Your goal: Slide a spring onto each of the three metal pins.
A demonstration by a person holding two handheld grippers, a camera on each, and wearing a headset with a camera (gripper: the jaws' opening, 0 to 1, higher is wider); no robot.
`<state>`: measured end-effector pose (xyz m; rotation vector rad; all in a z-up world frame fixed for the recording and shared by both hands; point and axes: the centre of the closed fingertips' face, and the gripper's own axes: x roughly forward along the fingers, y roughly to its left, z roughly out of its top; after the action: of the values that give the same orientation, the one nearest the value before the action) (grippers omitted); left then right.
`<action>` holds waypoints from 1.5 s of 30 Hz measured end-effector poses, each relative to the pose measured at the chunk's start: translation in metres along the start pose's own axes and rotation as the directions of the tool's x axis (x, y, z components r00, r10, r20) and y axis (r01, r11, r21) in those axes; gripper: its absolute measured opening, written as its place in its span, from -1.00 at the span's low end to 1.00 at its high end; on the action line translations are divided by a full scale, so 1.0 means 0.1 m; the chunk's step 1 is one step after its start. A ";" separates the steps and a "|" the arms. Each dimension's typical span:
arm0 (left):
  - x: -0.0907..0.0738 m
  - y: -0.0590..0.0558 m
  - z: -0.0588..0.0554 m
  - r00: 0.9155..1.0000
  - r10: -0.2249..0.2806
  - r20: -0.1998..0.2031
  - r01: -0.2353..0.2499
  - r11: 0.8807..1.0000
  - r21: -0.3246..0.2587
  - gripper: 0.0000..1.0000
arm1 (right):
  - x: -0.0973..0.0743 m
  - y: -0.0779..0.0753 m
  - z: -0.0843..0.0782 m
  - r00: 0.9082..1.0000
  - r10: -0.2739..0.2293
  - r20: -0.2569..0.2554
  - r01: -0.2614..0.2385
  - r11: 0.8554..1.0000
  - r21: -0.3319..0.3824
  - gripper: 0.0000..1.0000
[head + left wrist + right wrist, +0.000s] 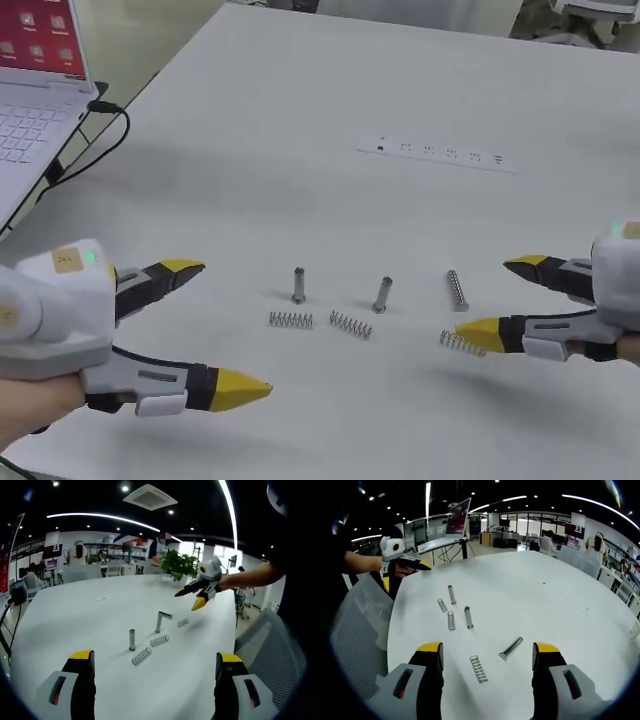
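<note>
Opening step, by my reading: no spring is on a pin yet; all three lie loose on the bench (300, 190), each just in front of a pin. As the head view has them, the left spring (291, 320) lies before the upright left pin (298, 284); the middle spring (351, 325) before the middle pin (382, 294), which stands with a slight lean; the right spring (460, 343) near the right pin (456, 290).

The right tool (500, 298) has its jaws wide apart and holds nothing, its lower tip just beside the right spring; the left tool (210, 328) is likewise apart and empty, well clear of the left pin.

The next move probably calls for closing the right tool lightly across that spring's coils, without crushing them, then lining its bore up with a pin.

The right gripper view settles what the head view leaves doubtful: the right pin (511, 648) lies flat on its side, so it likely needs holding or standing up; the left gripper view shows the right tool (197, 597) above the bench.
</note>
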<state>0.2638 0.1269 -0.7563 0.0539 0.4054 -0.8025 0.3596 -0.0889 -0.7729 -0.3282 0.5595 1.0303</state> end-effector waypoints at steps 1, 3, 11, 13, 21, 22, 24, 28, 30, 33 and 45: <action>0.00 0.00 0.00 1.000 0.001 0.001 -0.001 1.000 -0.002 0.96 | 0.00 -0.01 0.00 1.000 0.000 -0.004 0.000 1.000 0.005 0.43; -0.01 0.00 0.01 1.000 0.002 0.004 -0.002 1.000 -0.003 0.96 | 0.01 -0.08 0.00 1.000 -0.027 -0.014 0.027 1.000 0.012 0.43; 0.00 0.01 -0.01 1.000 0.004 0.003 -0.004 1.000 0.000 0.95 | 0.10 -0.29 0.02 0.998 -0.048 -0.046 0.052 0.993 0.103 0.16; 0.00 0.01 -0.02 1.000 0.004 0.001 -0.004 1.000 -0.007 0.95 | 0.13 -0.34 0.04 0.998 -0.051 -0.048 0.057 0.990 0.130 0.11; 0.01 0.01 -0.04 1.000 0.002 -0.004 -0.002 1.000 -0.011 0.93 | 0.33 -0.46 -0.02 0.992 -0.056 -0.110 0.080 0.969 0.234 -0.22; 0.01 0.01 -0.04 1.000 0.003 -0.004 -0.003 1.000 -0.009 0.92 | 0.37 -0.46 -0.03 0.992 -0.052 -0.114 0.078 0.968 0.237 -0.25; 0.01 0.02 -0.04 1.000 0.006 -0.006 -0.006 1.000 -0.006 0.89 | 0.42 -0.47 -0.07 0.989 -0.043 -0.140 0.080 0.960 0.270 -0.32; 0.01 0.03 -0.03 1.000 0.007 -0.001 -0.007 1.000 -0.012 0.89 | 0.49 -0.52 -0.14 0.983 -0.042 -0.180 0.095 0.951 0.295 -0.43; 0.01 0.04 -0.04 1.000 0.010 -0.005 -0.010 1.000 -0.011 0.89 | 0.50 -0.57 -0.14 0.980 -0.055 -0.192 0.114 0.944 0.309 -0.52; 0.02 0.03 -0.06 1.000 0.004 -0.006 -0.005 1.000 -0.018 0.87 | 0.54 -0.61 -0.17 0.977 -0.053 -0.208 0.123 0.932 0.341 -0.55; 0.01 0.02 -0.09 1.000 0.008 -0.009 -0.008 1.000 -0.024 0.87 | 0.68 -0.61 -0.30 0.952 -0.059 -0.300 0.179 0.903 0.390 -0.68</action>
<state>0.2631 0.1292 -0.7648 0.0362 0.4226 -0.7899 0.4316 -0.0851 -0.8372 -0.1286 0.9869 0.7227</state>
